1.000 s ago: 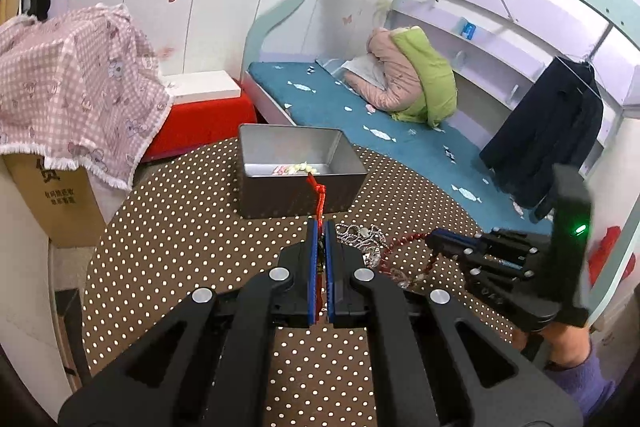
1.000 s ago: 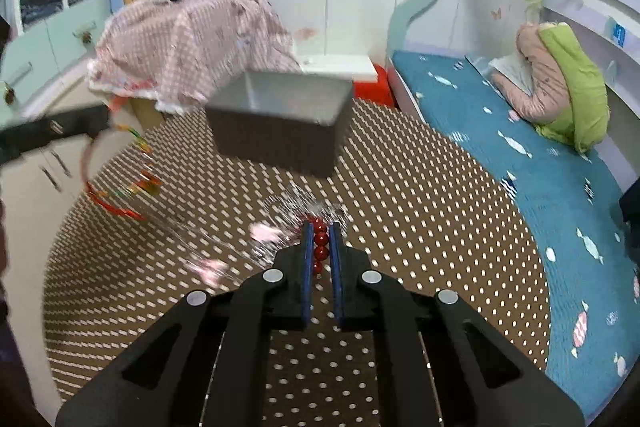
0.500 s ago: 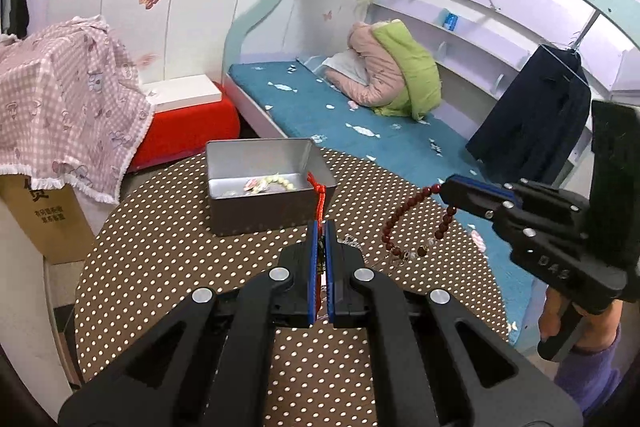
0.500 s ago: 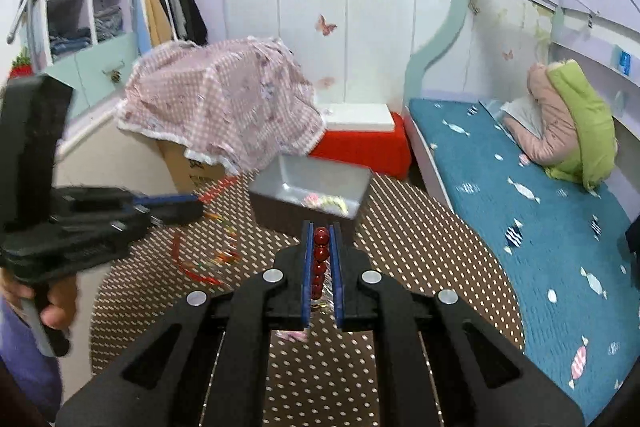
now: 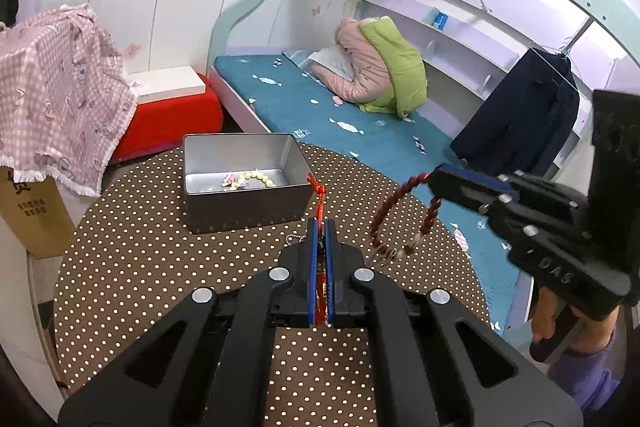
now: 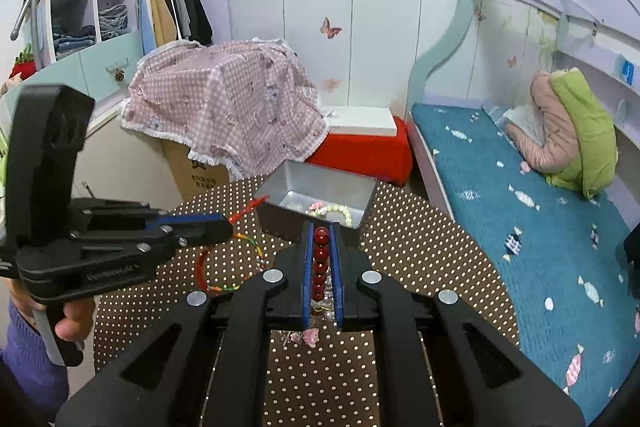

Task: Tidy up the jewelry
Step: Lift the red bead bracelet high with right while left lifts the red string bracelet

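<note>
The left gripper (image 5: 321,227) pinches a red string bracelet (image 6: 206,267); the right gripper (image 6: 321,231) pinches red beads (image 6: 320,259). The tin (image 5: 240,203) sits at 12 o'clock.

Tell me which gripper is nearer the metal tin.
Left, slightly. The left gripper sits just short of the metal tin, holding a red cord; the right gripper, clamping red beads, hangs off beside it.

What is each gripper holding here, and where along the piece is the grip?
Left gripper is shut on a red cord bracelet, pinching its cord near the knotted end. Right gripper is shut on a dark red bead bracelet, clamping a run of its beads.
</note>
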`<action>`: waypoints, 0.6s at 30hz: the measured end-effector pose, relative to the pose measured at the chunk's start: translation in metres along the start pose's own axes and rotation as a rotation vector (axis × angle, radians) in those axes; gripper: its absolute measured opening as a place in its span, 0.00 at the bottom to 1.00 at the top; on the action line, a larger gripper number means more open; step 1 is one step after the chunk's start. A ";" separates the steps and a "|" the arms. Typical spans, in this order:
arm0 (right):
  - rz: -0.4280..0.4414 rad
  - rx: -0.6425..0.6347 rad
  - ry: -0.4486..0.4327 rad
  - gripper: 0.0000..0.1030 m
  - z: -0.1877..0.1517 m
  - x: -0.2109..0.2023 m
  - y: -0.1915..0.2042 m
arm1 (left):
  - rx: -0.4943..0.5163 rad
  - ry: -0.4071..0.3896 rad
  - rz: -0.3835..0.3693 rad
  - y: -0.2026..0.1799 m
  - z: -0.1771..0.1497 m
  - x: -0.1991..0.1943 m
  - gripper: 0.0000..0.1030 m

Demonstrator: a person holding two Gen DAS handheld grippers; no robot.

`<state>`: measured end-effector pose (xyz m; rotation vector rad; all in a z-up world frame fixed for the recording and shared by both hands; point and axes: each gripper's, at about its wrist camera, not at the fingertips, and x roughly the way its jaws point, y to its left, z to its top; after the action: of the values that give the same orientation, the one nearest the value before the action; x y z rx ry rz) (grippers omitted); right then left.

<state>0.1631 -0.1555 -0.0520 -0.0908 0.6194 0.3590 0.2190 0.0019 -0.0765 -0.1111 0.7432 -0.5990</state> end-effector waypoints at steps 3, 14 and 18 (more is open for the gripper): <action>-0.005 -0.020 -0.034 0.07 0.012 -0.014 0.005 | -0.003 0.005 -0.009 -0.001 -0.002 0.003 0.03; -0.033 -0.077 -0.111 0.06 0.041 -0.038 0.017 | -0.029 0.046 -0.027 0.002 -0.021 0.018 0.03; -0.046 -0.107 -0.129 0.06 0.048 -0.044 0.023 | -0.030 0.040 -0.034 0.001 -0.020 0.017 0.03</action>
<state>0.1477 -0.1382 0.0132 -0.1830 0.4699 0.3509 0.2158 -0.0038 -0.1019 -0.1403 0.7909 -0.6241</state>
